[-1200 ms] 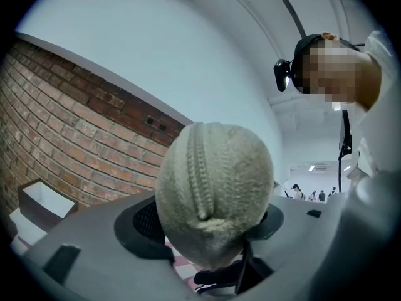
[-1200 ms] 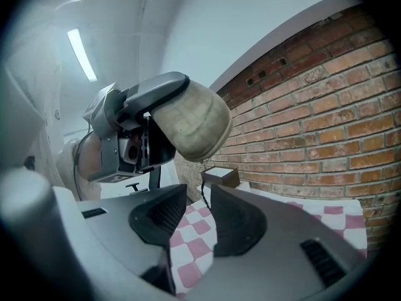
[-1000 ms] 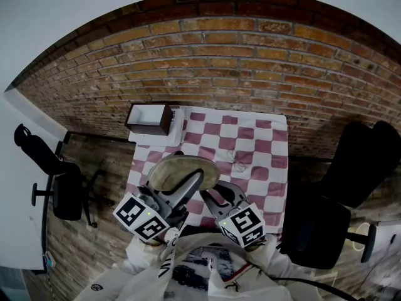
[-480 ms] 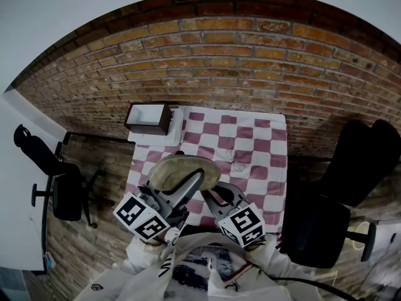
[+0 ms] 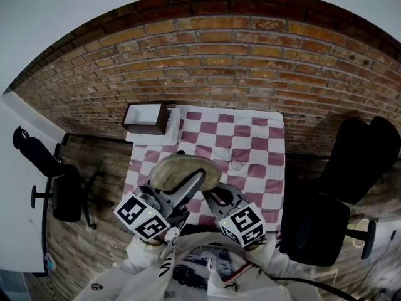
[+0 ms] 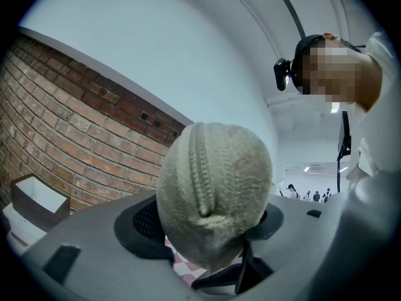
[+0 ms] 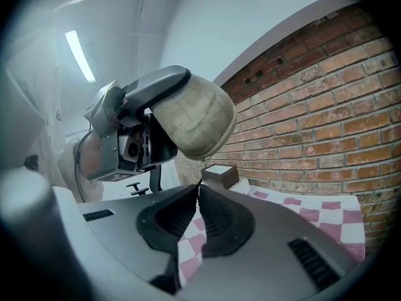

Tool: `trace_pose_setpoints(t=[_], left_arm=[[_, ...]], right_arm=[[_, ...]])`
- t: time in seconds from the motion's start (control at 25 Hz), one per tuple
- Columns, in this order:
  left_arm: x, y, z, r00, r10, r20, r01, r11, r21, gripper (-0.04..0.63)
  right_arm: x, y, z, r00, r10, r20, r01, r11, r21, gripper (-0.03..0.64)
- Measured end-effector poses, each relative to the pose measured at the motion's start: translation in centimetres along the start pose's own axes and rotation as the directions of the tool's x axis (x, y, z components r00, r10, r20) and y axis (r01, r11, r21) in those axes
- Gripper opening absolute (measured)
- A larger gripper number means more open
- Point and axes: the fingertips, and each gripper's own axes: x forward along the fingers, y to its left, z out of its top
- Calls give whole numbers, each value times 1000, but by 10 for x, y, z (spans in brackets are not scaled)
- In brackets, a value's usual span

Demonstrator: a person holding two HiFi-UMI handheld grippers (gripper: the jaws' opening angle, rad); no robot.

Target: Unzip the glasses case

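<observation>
Left gripper (image 6: 210,227) clamps beige glasses case (image 6: 213,180), held above checked tablecloth (image 5: 250,137). Right gripper (image 7: 198,192) just closed, tips pressed together on thin dark strand (image 7: 199,182) under case, perhaps zip pull.

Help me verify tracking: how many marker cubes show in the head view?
2. One cube rides the left tool, lower left; the other cube rides the right tool, beside it. None seems hidden.

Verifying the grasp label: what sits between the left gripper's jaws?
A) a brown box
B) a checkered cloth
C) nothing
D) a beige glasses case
D: the left gripper is closed on the beige glasses case, its zipper facing that gripper's camera.
</observation>
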Motion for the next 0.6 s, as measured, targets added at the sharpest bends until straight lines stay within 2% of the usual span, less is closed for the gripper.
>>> trace_pose_setpoints(t=[0.36, 0.6], left_arm=[[-2, -7, -5, 1000, -6, -10, 6, 1000, 0, 298], [-7, -8, 1, 1000, -21, 2, 21, 1000, 10, 298]], right_arm=[[-6, 5, -3, 1000, 23, 0, -23, 1000, -2, 17], [-8, 8, -2, 1000, 7, 0, -7, 1000, -23, 17]])
